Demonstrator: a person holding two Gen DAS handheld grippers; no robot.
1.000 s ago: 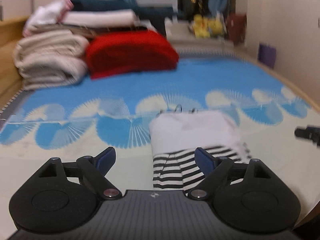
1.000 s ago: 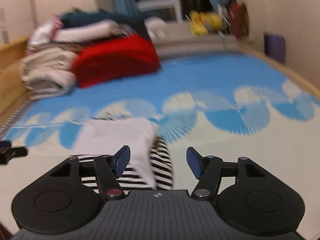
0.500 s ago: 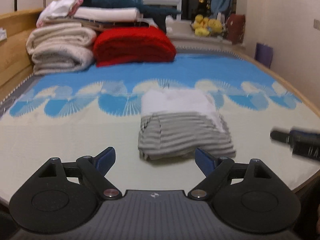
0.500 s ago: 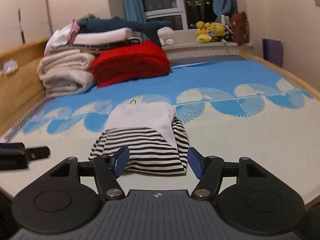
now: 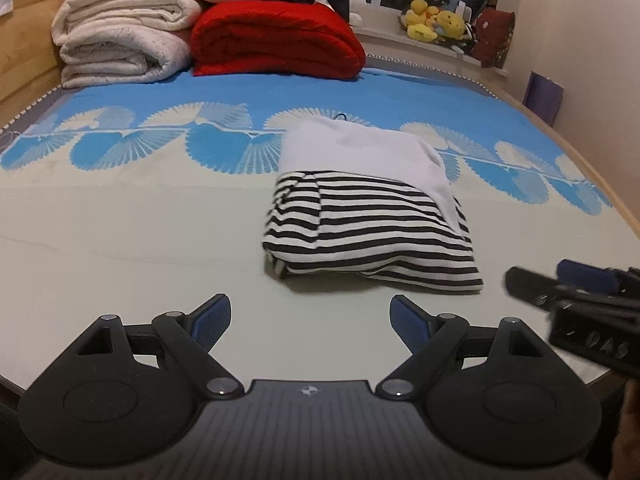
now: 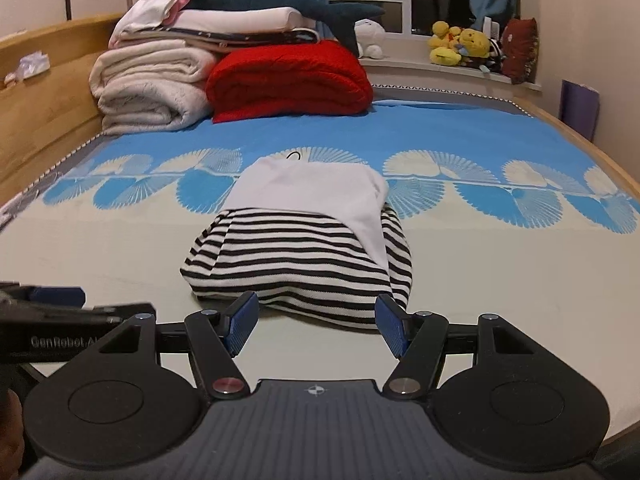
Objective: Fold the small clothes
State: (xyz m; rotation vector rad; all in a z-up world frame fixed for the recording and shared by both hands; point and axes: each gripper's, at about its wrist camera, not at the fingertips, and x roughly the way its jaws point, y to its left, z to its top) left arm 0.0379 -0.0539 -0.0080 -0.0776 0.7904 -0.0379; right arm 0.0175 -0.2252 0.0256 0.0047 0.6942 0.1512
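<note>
- White lettering on the side of the left gripper [image 6: 60,320], seen from the right wrist view, reads "GenRobot.AI", the end hidden behind the right gripper's frame. The marking on the right gripper [image 5: 580,308] in the left wrist view is too blurred to read.
- The folded garment [image 5: 372,216], white on its far half and black-and-white striped on the near half, lies on the bed [image 5: 120,216] near its front edge.
- Compared with a second ago, both cameras have drawn back: the garment then sat partly behind the fingers, and now it lies clear ahead of them.
- The left gripper [image 5: 310,318] stands wide, nothing between its pads. The right gripper [image 6: 316,326] is fairly wide and empty, its fingertips just before the striped edge.
- Farther back lie a red blanket [image 6: 288,80], cream blankets [image 6: 148,88] and a plush shark [image 6: 280,2]; yellow plush toys [image 6: 460,46] sit on the windowsill.
</note>
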